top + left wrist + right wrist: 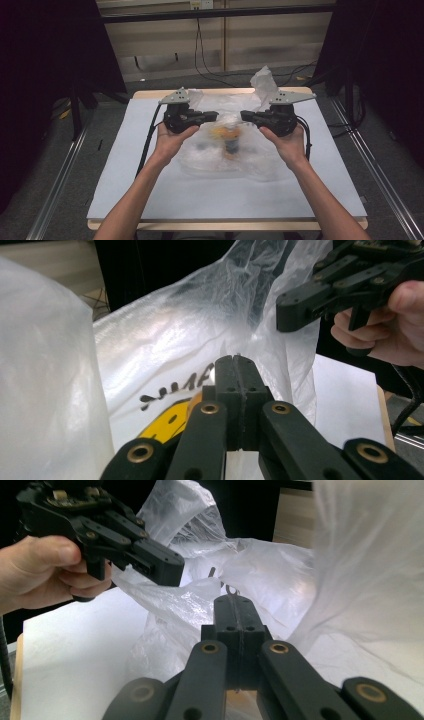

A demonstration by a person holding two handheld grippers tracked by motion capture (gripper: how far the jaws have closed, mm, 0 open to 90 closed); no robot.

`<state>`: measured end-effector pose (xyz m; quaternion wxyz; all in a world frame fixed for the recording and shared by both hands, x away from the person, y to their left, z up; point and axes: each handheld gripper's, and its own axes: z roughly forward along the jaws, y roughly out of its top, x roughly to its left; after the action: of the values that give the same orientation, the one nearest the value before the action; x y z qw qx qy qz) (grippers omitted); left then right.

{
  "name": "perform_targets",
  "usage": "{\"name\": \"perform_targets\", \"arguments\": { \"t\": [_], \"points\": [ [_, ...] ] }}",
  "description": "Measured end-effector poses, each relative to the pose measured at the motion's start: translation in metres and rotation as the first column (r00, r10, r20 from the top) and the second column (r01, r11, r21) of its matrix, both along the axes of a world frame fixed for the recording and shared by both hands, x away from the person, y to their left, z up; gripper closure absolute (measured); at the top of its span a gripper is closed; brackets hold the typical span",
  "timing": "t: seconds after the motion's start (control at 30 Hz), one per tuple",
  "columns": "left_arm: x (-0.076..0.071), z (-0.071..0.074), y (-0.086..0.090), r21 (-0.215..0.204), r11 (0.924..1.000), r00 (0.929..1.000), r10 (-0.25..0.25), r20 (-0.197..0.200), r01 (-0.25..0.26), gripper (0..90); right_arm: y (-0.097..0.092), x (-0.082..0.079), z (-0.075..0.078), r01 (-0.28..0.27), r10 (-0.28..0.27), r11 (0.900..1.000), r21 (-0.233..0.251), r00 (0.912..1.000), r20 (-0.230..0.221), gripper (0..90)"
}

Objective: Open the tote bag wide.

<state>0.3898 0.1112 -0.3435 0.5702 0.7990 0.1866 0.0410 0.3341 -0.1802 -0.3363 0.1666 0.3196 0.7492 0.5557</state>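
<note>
Carefully, I am pinching the clear plastic bag [227, 145] between both clamped grippers, left gripper [235, 360] and right gripper [235, 600], its film bunched at my tips, keeping tension even to avoid tearing.

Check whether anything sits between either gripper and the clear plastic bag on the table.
Nothing visible does. Both pairs of jaws are shut right at the plastic bag: the left gripper and the right gripper each have the film at their tips, seemingly pinched.
</note>
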Motion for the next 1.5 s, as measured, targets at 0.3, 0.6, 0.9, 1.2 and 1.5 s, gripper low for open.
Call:
{"name": "perform_targets", "arguments": {
  "t": [0.3, 0.6, 0.9, 1.2, 1.5],
  "points": [
    [0.010, -0.017, -0.009, 0.025, 0.9996, 0.9987, -0.014, -0.048, 0.015, 90.0, -0.004, 0.005, -0.003, -0.020, 0.019, 0.9984, 0.054, 0.9998, 0.002, 90.0],
    [0.004, -0.033, -0.023, 0.068, 0.9954, 0.9963, -0.063, -0.059, 0.067, 90.0, 0.000, 0.018, -0.004, -0.012, 0.012, 0.9970, 0.076, 0.9999, -0.004, 90.0],
    [0.005, -0.055, -0.018, 0.107, 0.9902, 0.9923, -0.080, -0.094, 0.090, 90.0, -0.002, 0.030, -0.043, 0.007, -0.005, 0.9996, 0.027, 0.9952, -0.098, 90.0],
    [0.009, -0.073, -0.010, 0.134, 0.9886, 0.9904, -0.051, -0.128, 0.068, 90.0, -0.006, 0.031, -0.071, 0.006, -0.007, 0.9999, -0.008, 0.9889, -0.149, 90.0],
    [0.011, -0.096, -0.014, 0.167, 0.9829, 0.9859, -0.050, -0.160, 0.077, 90.0, -0.008, 0.028, -0.096, -0.014, 0.000, 0.9974, -0.071, 0.9812, -0.193, 90.0]
  ]
}}
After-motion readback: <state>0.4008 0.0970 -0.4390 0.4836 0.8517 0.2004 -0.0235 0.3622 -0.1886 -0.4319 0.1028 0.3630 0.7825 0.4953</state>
